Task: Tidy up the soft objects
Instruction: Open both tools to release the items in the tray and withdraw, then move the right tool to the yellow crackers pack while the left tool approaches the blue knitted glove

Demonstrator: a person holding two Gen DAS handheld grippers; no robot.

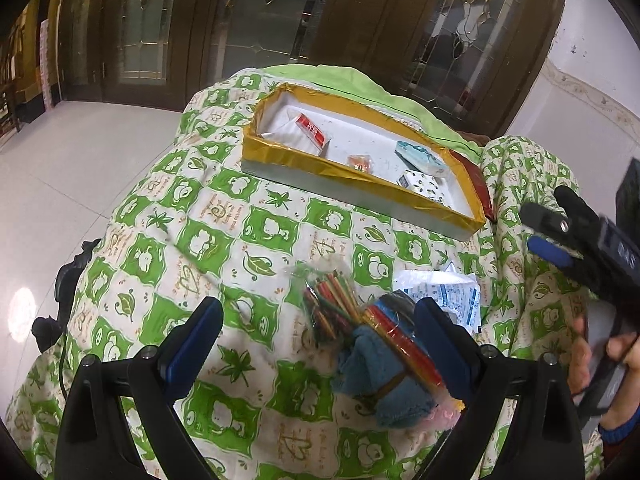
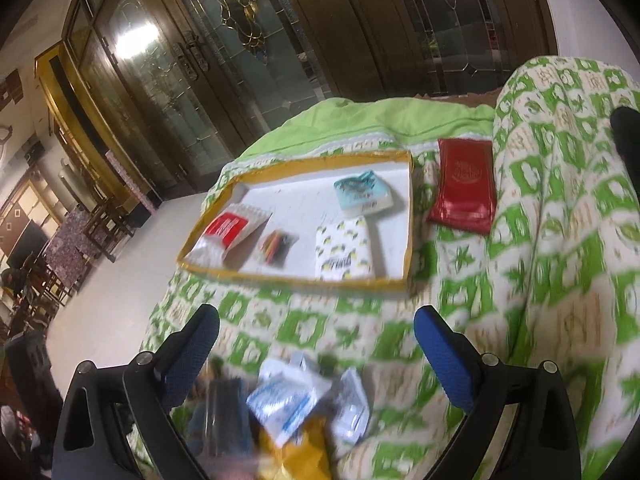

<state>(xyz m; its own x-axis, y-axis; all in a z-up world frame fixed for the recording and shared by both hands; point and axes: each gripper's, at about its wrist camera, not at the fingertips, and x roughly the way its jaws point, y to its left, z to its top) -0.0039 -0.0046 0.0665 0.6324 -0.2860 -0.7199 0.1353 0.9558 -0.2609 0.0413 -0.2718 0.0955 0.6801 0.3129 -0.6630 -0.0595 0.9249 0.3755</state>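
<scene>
Left gripper [image 1: 318,322]: we see its jaws spread wide, holding nothing, hovering above the quilt [image 1: 224,216].
Left finger [image 1: 196,340]: it hangs over bare green-and-white quilt, apart from every object.
Stick bag [image 1: 328,300]: a clear bag of coloured sticks lies between the jaws, nearer the right finger.
Blue cloth [image 1: 380,376]: a rolled teal cloth with a red-and-yellow strip across it lies between the jaws, close against the inner side of the right finger [image 1: 440,340]; we cannot tell whether they touch.
White packet [image 1: 444,292]: a white-and-blue printed packet lies on the quilt just beyond the right fingertip.
Tray [image 1: 320,166]: a gold-rimmed white tray sits farther back on the quilt, well apart from the jaws.
Tray contents: a red-and-white pack [image 1: 308,128] at the left, a small orange packet [image 1: 360,162] in the middle, a light blue tissue pack [image 1: 420,156] and a patterned white pack [image 1: 422,184] at the right.
Red pouch [image 2: 464,184]: it lies flat on the quilt just beside the tray's right edge.
Right gripper [image 2: 316,344]: we see its jaws spread wide too, empty, above the quilt; the white packet and a yellow wrapper [image 2: 300,448] sit low between them, blurred.
Hand [image 1: 600,356]: it grips the right gripper's handle at the right edge of the left wrist view.
</scene>
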